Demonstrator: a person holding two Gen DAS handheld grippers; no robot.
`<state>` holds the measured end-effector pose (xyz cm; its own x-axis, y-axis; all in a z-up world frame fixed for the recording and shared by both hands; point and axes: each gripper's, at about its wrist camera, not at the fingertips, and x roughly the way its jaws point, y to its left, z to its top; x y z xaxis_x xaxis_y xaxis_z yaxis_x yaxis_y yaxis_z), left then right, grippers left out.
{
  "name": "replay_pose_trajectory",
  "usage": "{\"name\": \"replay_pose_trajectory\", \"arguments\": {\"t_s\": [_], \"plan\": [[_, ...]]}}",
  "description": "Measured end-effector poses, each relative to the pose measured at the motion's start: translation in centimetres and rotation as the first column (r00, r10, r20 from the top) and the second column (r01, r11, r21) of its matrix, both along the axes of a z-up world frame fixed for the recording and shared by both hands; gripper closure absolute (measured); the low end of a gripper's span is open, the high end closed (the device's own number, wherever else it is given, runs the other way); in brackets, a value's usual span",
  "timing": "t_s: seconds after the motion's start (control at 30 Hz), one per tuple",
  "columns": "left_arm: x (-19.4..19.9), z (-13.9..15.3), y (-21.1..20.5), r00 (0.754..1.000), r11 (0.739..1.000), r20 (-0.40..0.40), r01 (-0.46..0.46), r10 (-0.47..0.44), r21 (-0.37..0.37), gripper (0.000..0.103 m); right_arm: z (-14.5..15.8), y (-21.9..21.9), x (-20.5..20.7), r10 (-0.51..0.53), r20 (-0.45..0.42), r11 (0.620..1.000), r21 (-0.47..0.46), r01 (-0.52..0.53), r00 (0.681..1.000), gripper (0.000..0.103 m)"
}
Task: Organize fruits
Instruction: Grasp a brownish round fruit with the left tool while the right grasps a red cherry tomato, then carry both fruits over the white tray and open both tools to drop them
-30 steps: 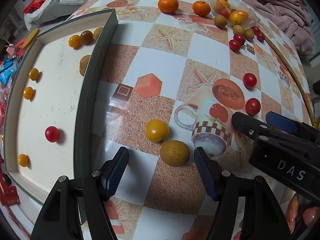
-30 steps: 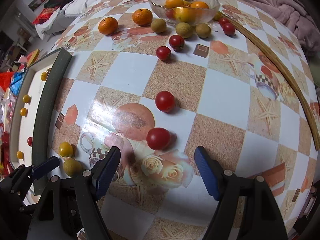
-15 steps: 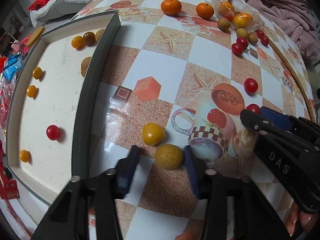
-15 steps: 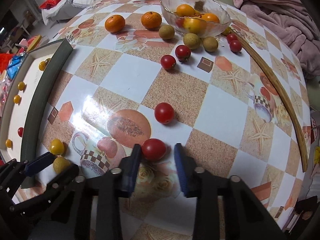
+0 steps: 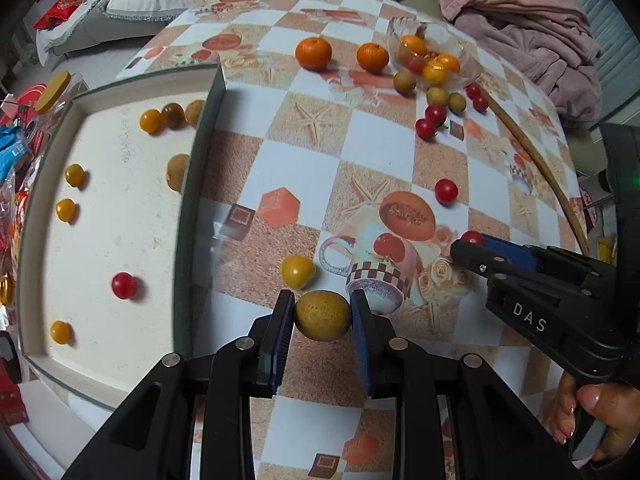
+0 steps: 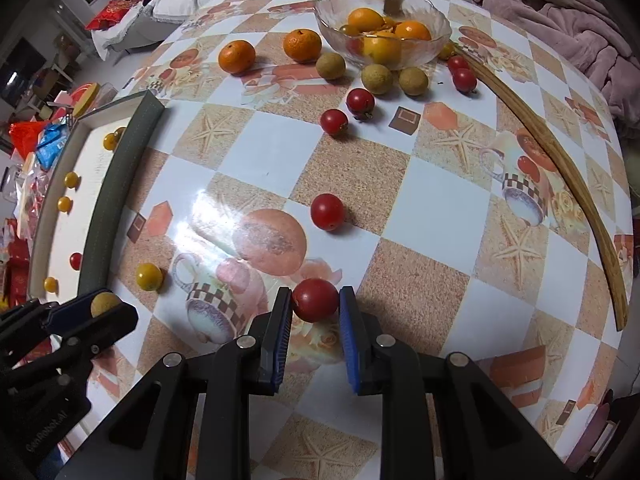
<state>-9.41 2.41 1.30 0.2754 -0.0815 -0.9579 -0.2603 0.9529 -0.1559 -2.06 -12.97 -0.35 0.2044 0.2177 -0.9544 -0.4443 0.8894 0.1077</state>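
My left gripper [image 5: 322,312] is shut on a brownish-yellow round fruit [image 5: 322,315] just above the patterned table. A yellow cherry tomato [image 5: 297,272] lies just beyond it. My right gripper [image 6: 314,306] is shut on a red cherry tomato [image 6: 315,299]. The right gripper also shows in the left wrist view [image 5: 474,246], and the left gripper in the right wrist view [image 6: 96,310]. A white tray [image 5: 120,240] with a grey rim holds several small yellow tomatoes and a red one [image 5: 123,285].
A glass bowl [image 6: 436,46] of oranges stands at the far side, with two oranges [image 6: 237,56], brown fruits [image 6: 376,78] and red tomatoes [image 6: 327,211] scattered nearby. A wooden stick [image 6: 560,152] lies along the right edge. Pink cloth [image 5: 520,32] is beyond the table.
Both grippers closed from wide open onto their fruits: the left on the brownish-yellow fruit, the right on the red tomato. Both have lifted slightly back from the table.
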Motion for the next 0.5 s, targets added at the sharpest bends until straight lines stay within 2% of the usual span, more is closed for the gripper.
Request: {"name": "replay_pose_trajectory", "arguments": {"t_s": [0.2,0.5], "plan": [[-0.8,0.6,2.1,1.0,1.0,0.001,0.018,-0.018,-0.011,0.073,0.9,1.2,-0.7,-0.007,-0.002,1.0,0.015,0.007,1.0,0.077],[-1.9,1.2,7.4,0.994,0.994,-0.002,0.105,-0.105,-0.014,0.073,2.8,4.9,-2.0,-0.077,0.001,0.996,0.033,0.077,0.997,0.077]]}}
